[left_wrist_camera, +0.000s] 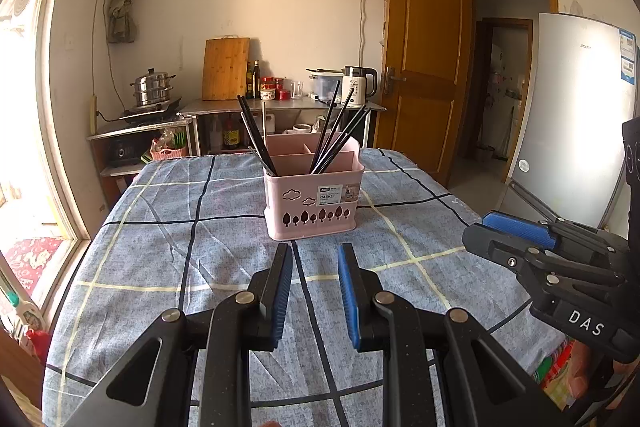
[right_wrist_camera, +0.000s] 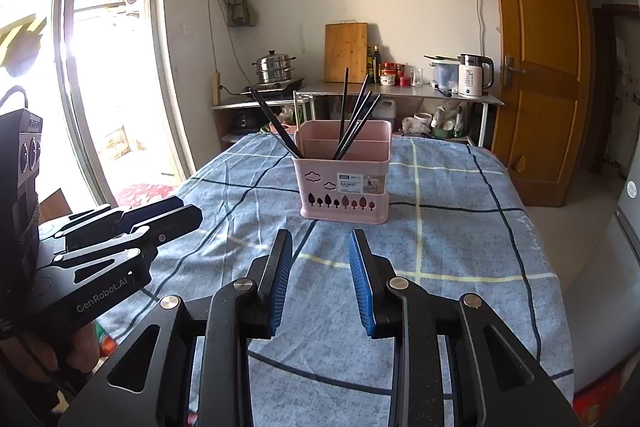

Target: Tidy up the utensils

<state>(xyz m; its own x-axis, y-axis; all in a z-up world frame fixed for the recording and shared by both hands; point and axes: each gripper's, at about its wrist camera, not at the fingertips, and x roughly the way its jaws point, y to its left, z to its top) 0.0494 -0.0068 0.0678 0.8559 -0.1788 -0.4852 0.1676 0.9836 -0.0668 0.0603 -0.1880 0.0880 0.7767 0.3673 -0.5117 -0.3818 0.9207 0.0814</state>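
Both the left gripper (left_wrist_camera: 314, 253) and the right gripper (right_wrist_camera: 320, 239) hover released and empty just short of the pink utensil basket (left_wrist_camera: 314, 203) on the cloth-covered bench (left_wrist_camera: 160, 247). Black chopsticks (left_wrist_camera: 256, 135) lean in its left compartment, more (left_wrist_camera: 336, 131) in the right. Best pinch one stick high, then lift straight up.

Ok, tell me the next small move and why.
Probably ease the left gripper forward toward the pink basket. Both it and the right gripper are open and empty, short of the basket, and the black chopsticks lean in two separate bunches, so one bunch likely needs gathering.
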